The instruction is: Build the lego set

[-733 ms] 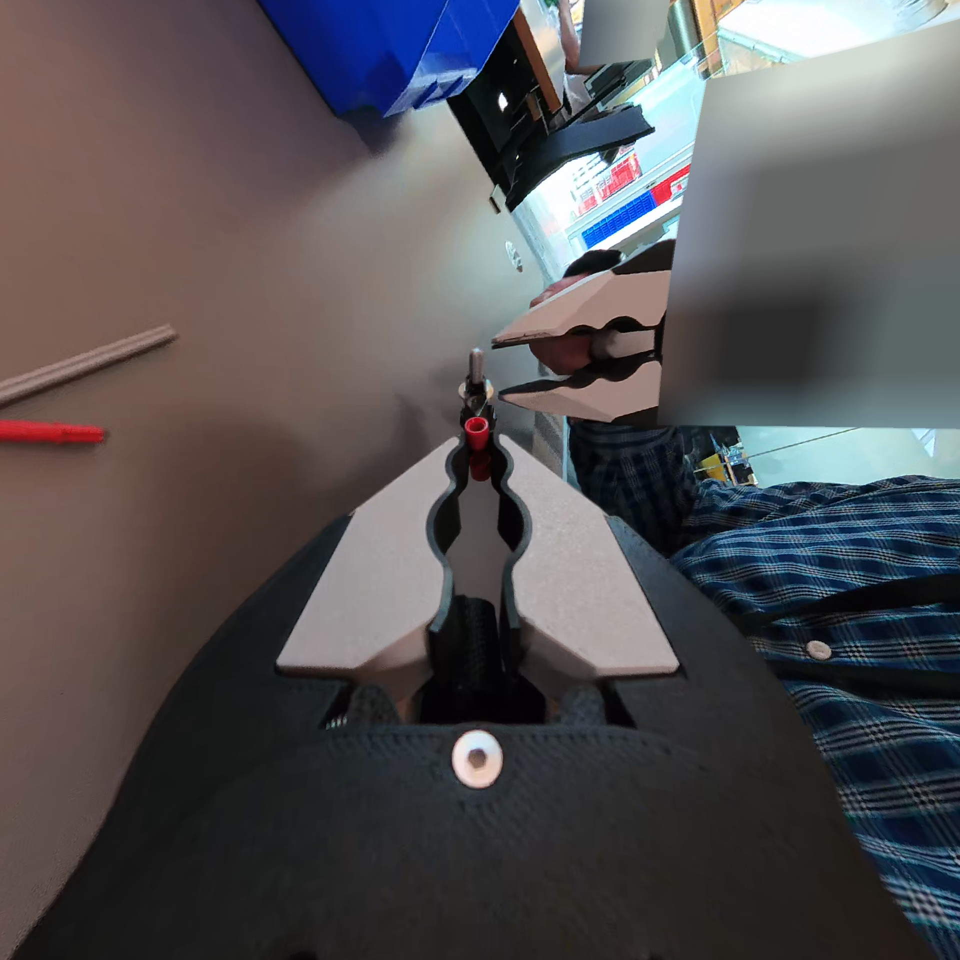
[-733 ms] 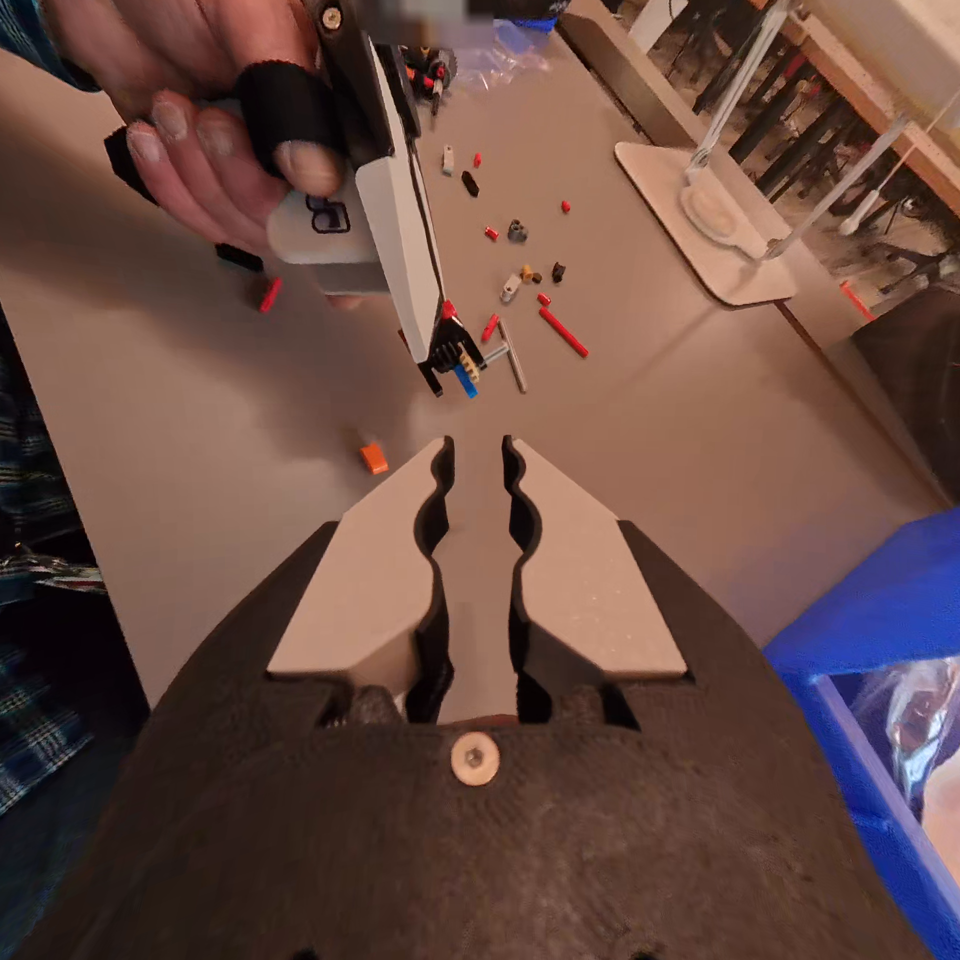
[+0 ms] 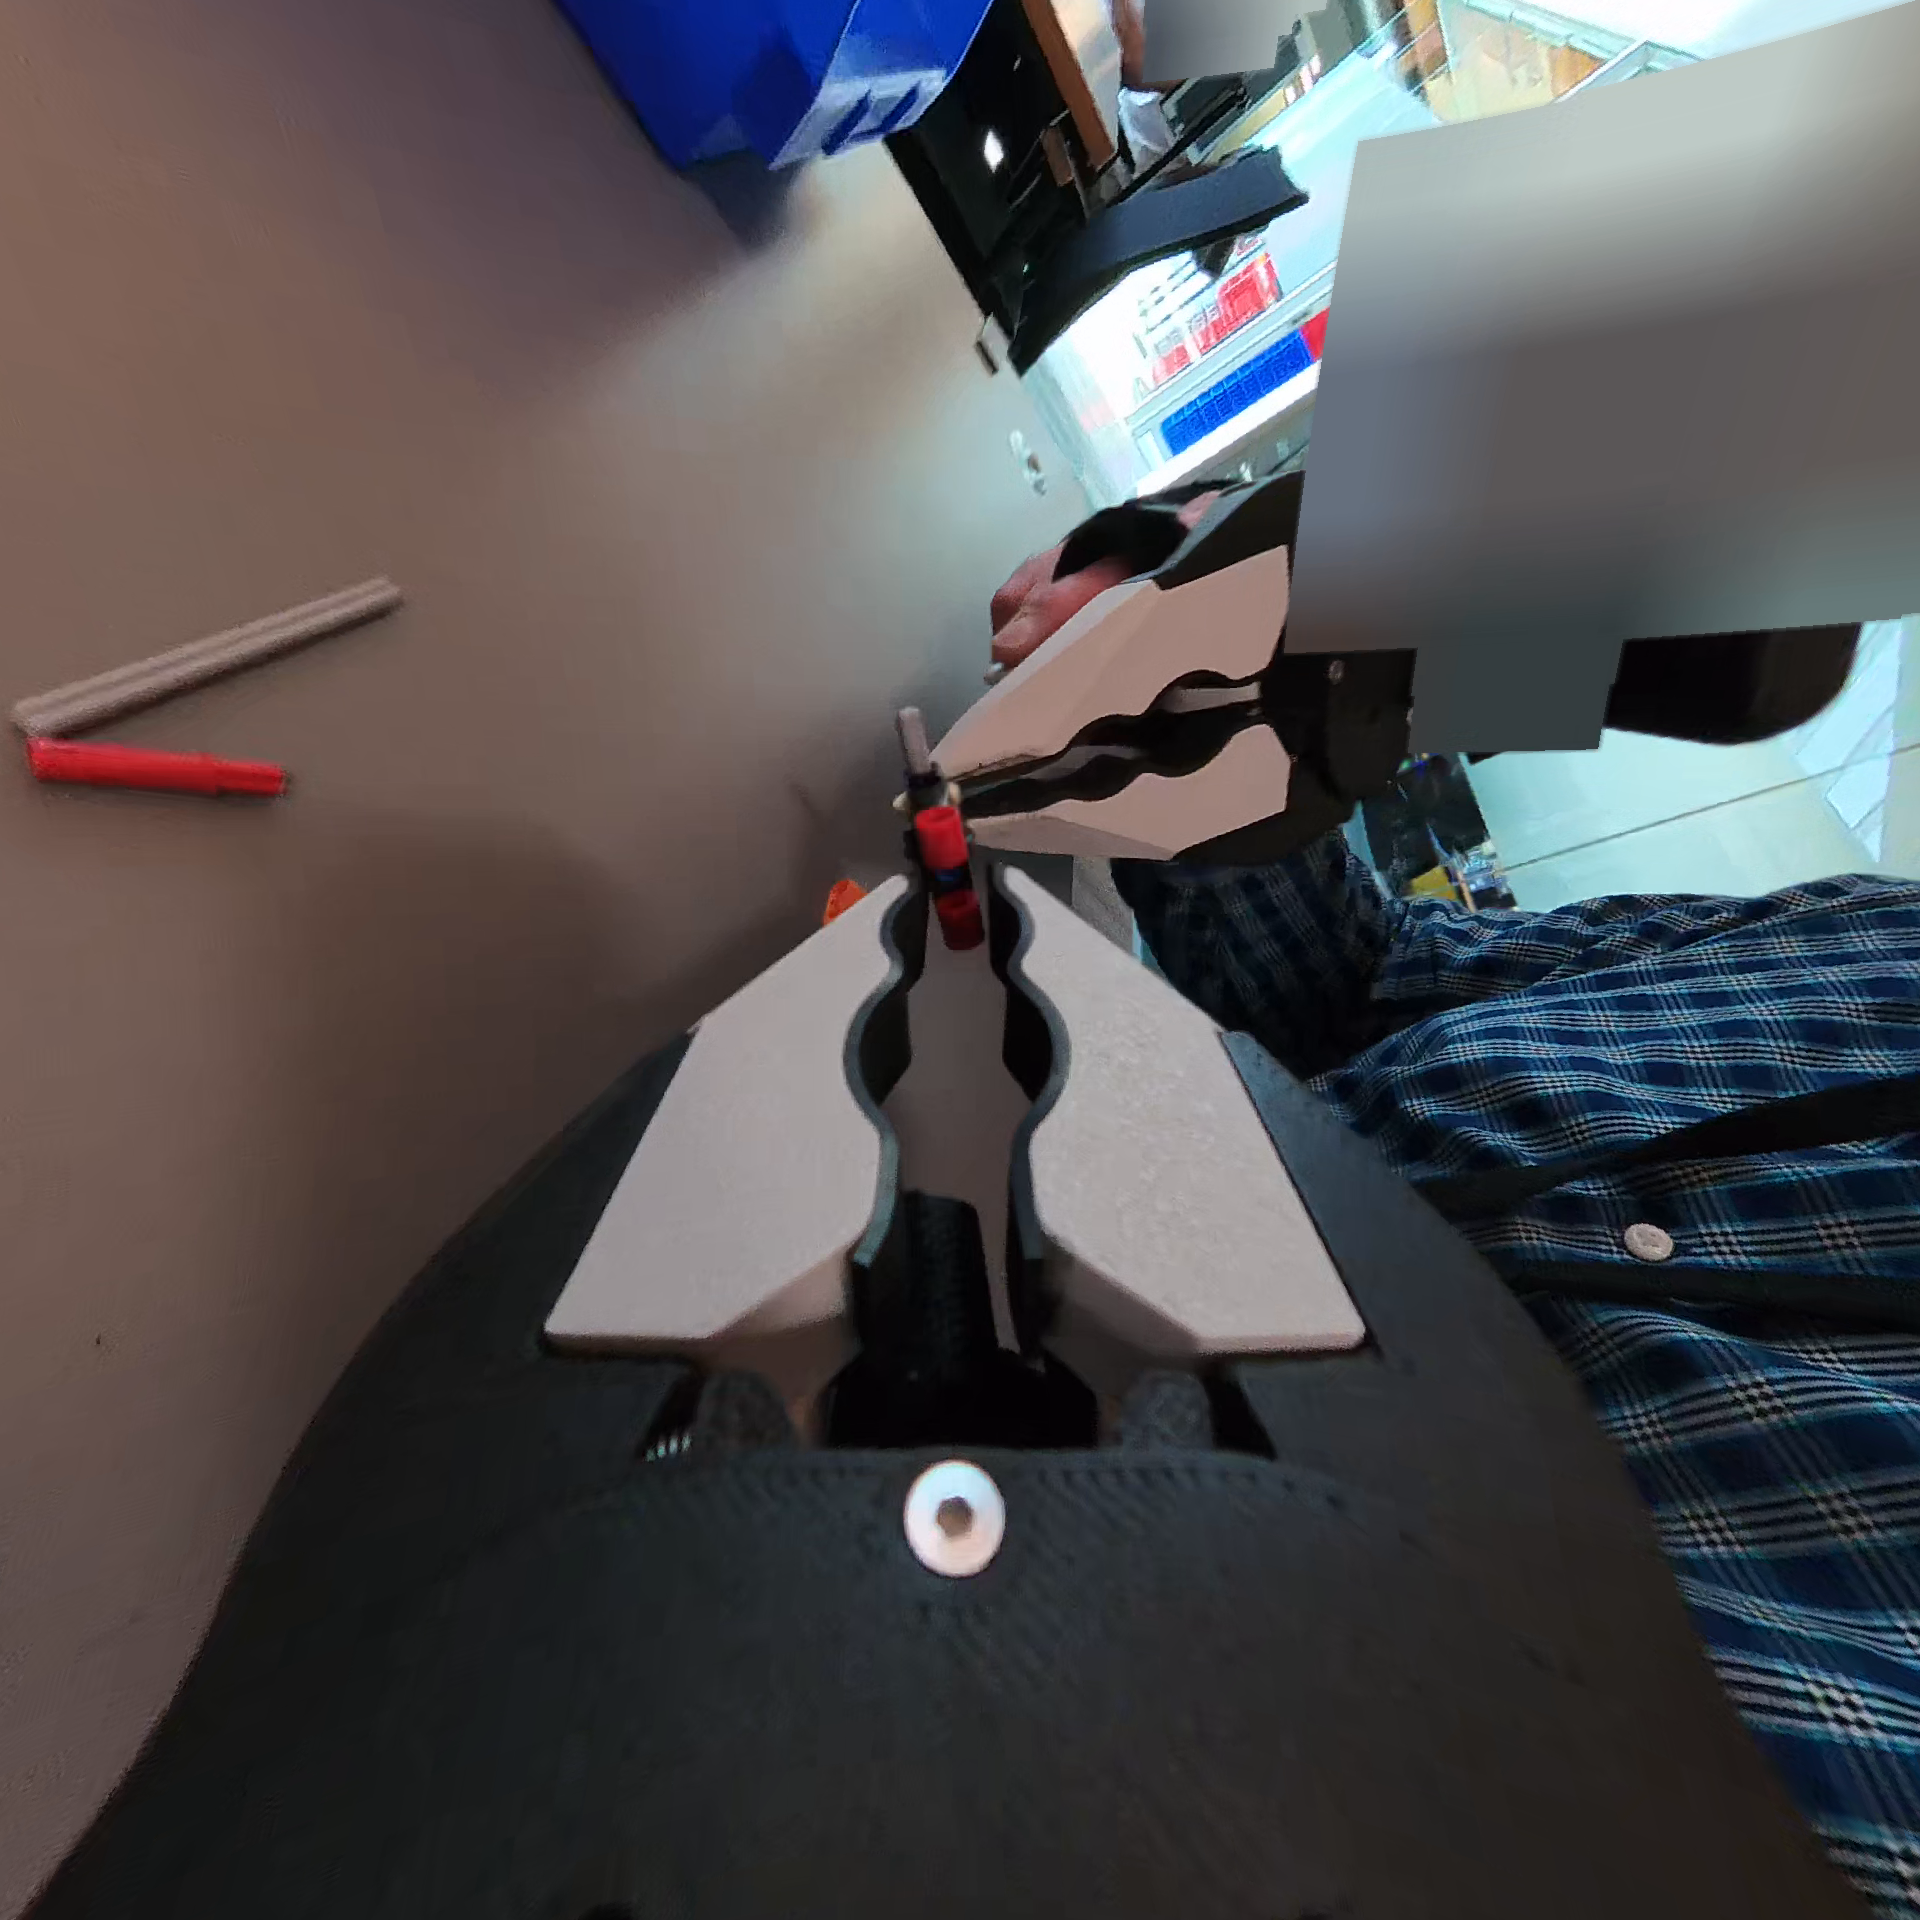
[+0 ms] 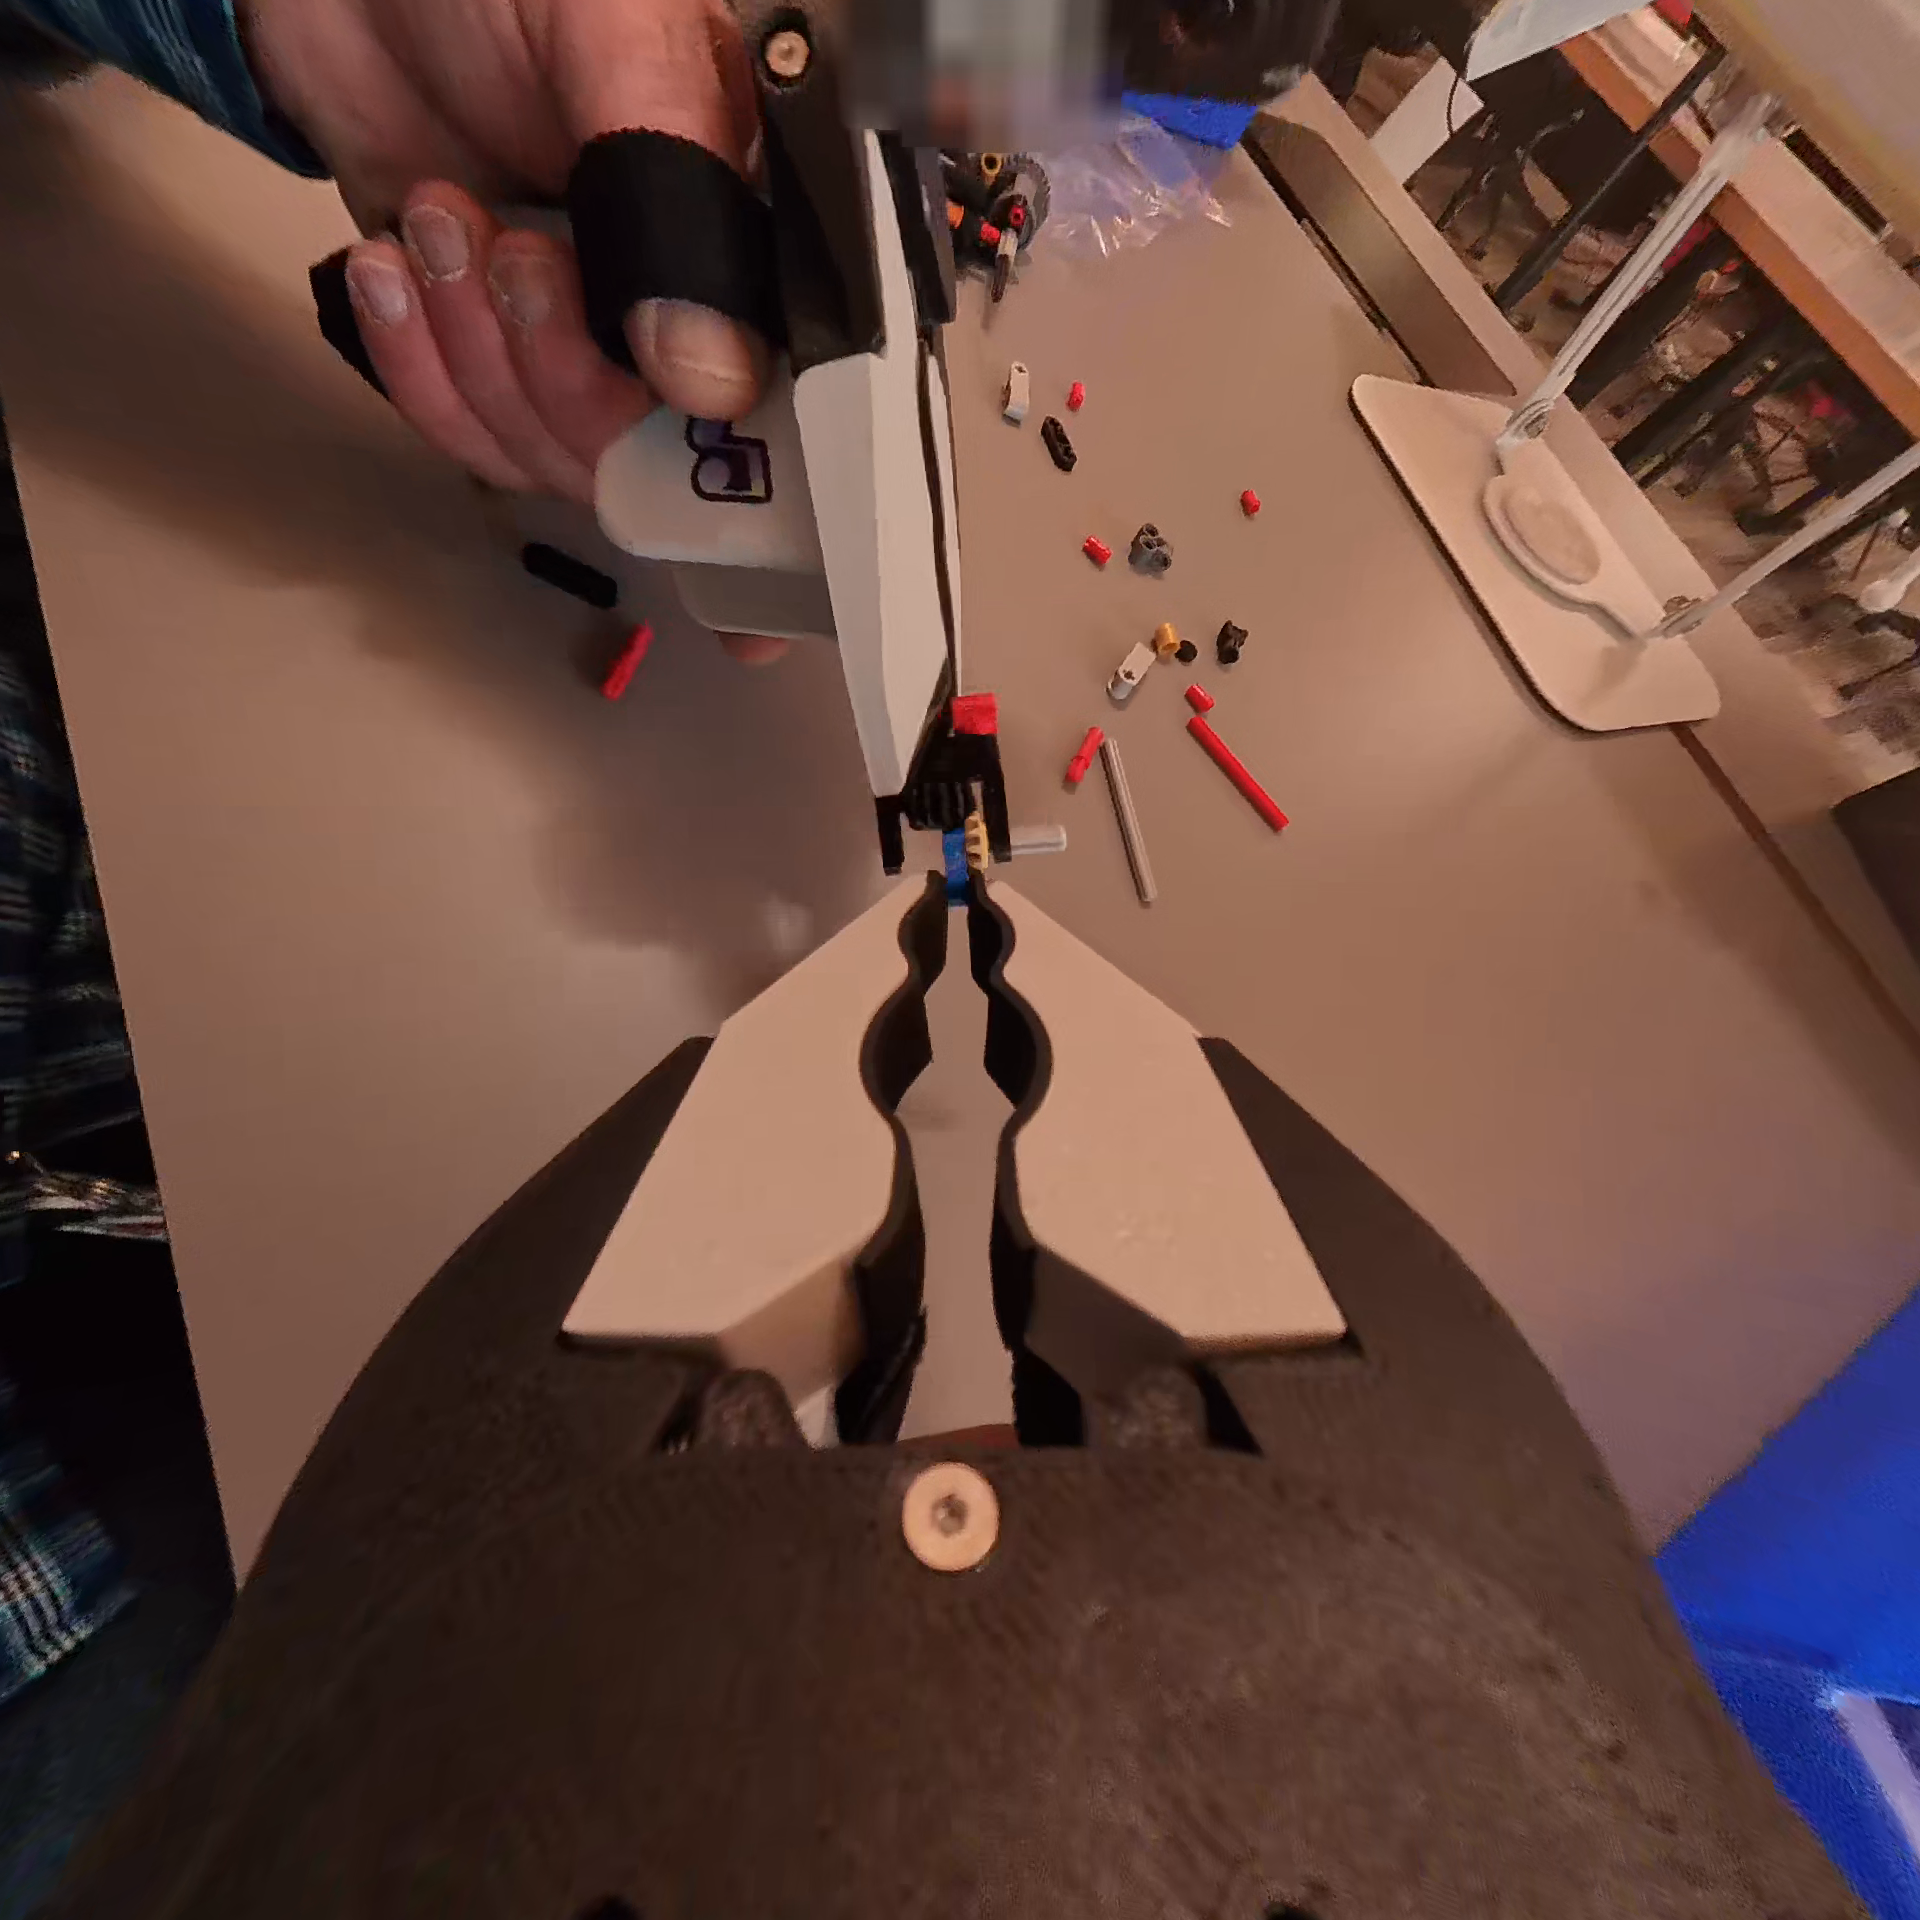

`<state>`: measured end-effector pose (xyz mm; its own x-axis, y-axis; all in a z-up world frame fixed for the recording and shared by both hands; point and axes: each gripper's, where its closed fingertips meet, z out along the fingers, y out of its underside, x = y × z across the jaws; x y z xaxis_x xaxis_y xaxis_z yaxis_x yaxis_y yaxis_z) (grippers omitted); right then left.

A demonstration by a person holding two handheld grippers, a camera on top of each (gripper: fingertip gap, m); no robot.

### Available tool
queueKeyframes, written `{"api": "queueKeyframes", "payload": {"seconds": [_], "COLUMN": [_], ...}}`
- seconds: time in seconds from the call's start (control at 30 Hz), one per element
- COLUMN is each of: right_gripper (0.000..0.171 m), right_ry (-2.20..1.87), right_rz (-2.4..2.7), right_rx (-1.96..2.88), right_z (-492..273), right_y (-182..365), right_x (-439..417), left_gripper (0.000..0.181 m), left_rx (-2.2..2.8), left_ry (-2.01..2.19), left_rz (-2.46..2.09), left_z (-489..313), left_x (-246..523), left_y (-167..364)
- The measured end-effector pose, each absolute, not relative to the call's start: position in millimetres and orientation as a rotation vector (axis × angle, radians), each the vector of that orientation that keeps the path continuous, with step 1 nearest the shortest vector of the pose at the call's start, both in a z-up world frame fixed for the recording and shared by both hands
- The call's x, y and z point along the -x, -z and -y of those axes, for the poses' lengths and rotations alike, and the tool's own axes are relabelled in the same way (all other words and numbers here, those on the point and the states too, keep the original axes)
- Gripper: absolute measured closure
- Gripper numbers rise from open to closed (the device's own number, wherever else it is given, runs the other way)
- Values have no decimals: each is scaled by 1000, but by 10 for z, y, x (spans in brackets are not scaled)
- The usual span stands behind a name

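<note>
Grippers meet above the table. Left gripper is clamped on a small black lego assembly. Right gripper pinches the blue pin sticking out beneath that assembly. Loose pieces lie beyond it. Best practice: hold the assembly steady and move the pin straight along its axis, without twisting.

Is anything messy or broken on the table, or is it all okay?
Nothing looks broken. Loose lego pieces lie scattered on the table, with one orange piece off alone, normal for a build. The left gripper holds the small lego assembly while the right gripper pinches its blue pin.
</note>
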<state>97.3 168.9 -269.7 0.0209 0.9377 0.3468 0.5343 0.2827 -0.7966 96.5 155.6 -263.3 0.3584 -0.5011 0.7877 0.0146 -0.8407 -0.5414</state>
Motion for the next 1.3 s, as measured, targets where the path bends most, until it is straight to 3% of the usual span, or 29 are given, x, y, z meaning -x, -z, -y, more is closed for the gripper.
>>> {"api": "queueKeyframes", "payload": {"seconds": [0.03,0.23,0.4,0.57,0.73,1.3], "right_gripper": [171,171,171,171,171,163], "right_ry": [-580,-682,-722,-685,-679,-768], "right_rz": [1615,1566,1573,1638,1672,1612], "right_rx": [1378,1396,1407,1420,1413,1420], "right_z": [-1697,-1676,-1665,-1650,-1608,-1660], "right_y": [2675,2611,2561,2589,2580,2461], "right_x": [-975,-989,-1018,-1014,-998,-973], "left_gripper": [168,141,120,125,151,154], "left_rx": [2144,2067,1985,1821,1767,1779], "left_ry": [1480,1311,796,386,268,560], "left_rz": [-429,-526,-793,-1113,-1236,-1059], "left_z": [-1565,-1597,-1655,-1640,-1619,-1613], "left_x": [-964,-925,-784,-890,-940,-877], "left_y": [2608,2535,2563,2518,2592,2450]}}
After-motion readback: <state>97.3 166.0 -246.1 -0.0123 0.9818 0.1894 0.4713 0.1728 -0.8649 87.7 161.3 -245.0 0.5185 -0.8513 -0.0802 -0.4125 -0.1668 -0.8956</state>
